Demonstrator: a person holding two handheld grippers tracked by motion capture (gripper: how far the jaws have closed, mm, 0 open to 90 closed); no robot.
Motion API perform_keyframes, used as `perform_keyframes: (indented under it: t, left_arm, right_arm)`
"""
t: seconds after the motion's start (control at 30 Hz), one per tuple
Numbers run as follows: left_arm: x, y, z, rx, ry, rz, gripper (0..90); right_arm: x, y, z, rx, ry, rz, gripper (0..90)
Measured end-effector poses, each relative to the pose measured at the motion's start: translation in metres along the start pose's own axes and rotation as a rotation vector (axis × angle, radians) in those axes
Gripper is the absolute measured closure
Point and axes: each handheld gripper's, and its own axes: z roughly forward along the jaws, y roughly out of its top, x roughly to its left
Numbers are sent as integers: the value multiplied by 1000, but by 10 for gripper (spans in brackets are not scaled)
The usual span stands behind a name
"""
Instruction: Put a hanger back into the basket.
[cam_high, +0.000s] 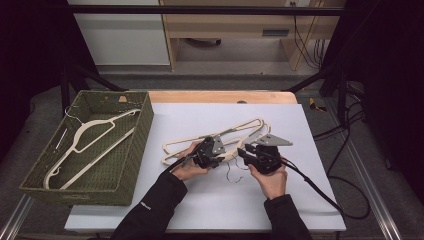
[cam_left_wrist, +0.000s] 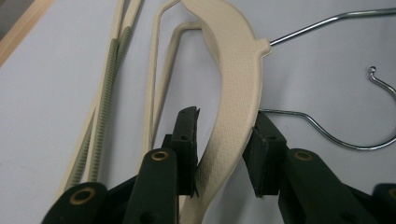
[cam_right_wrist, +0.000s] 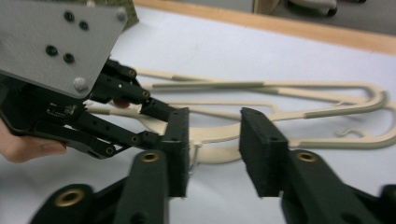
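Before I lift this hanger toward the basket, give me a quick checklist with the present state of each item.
1. Left gripper jaws around the cream hanger: ok, its broad arm sits between them.
2. Pads pressing on it: cannot tell; a small gap seems to show.
3. Right gripper let go: ok, jaws apart, nothing clamped.
4. Second hanger free of the first: cannot tell, they overlap.
5. Wire hooks untangled: cannot tell.
6. Room in the basket: ok, one hanger lies inside.

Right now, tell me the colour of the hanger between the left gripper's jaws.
Cream, with a fine woven texture on the hanger; the left gripper view shows it best.
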Motion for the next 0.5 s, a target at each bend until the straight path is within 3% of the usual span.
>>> perform_keyframes:
  t: [0.2, 0.5]
  left_arm:
    - [6, 3, -9, -11, 10, -6, 706]
    - [20, 8, -23, -17, 43, -30, 743]
  right_arm:
    - [-26, -8, -29, -72, -8, 24, 455]
    - [-59, -36, -43, -97, 10, 76, 308]
